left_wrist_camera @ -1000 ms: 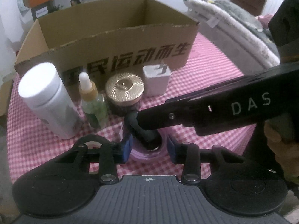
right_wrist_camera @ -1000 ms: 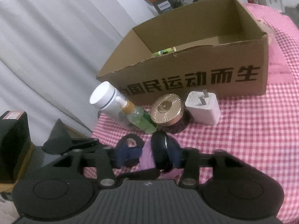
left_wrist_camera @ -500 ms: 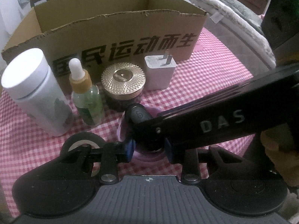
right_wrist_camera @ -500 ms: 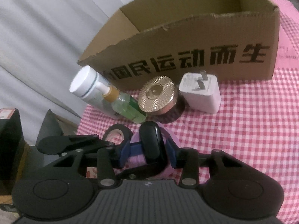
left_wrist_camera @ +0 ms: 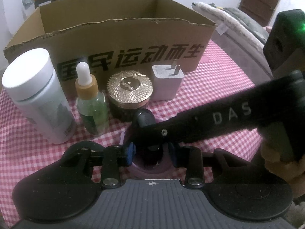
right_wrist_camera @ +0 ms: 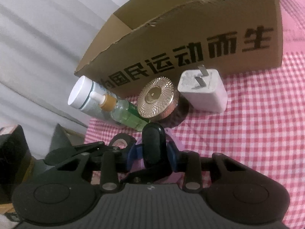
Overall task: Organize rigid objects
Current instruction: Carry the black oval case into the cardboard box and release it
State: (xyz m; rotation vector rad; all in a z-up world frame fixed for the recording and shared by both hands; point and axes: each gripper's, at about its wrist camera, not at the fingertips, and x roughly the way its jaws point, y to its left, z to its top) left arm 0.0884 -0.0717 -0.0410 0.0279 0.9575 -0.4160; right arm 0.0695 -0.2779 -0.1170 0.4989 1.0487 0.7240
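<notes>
Black piece: a rounded black oblong (right_wrist_camera: 153, 143) stands upright at the near edge of the table. I see it rising out of the purple holder, in front of the row of small items.
Purple holder: a round purple body (left_wrist_camera: 152, 168) with a dark opening. It sits on the pink checked cloth (left_wrist_camera: 219, 87), directly below my left camera. I cannot make out what kind of container it is.
Right gripper: my right gripper (right_wrist_camera: 153, 150) has just been closing its jaws, with the black piece between them. Its blue pads now sit against both sides of that piece, pinching it. In the left view this gripper reaches in from the right, crossing over the holder.
Left gripper: my left gripper (left_wrist_camera: 151, 152) is narrowed around the purple holder. A blue pad sits on each side, and both appear to press against its wall.
Jar: a dark jar with a gold patterned lid (left_wrist_camera: 129, 89) stands just behind the black piece, near it.
Dropper bottle: a clear bottle of green liquid (left_wrist_camera: 91, 105) with a white bulb stands upright, left of the jar.
White bottle: a tall white capped bottle (left_wrist_camera: 38, 95) stands furthest left in the row.
Charger: a white plug block (left_wrist_camera: 165, 84) sits right of the jar, prongs up.
Box: an open cardboard box (left_wrist_camera: 133, 38) with black printed characters stands behind the row. I cannot see inside it from here.
</notes>
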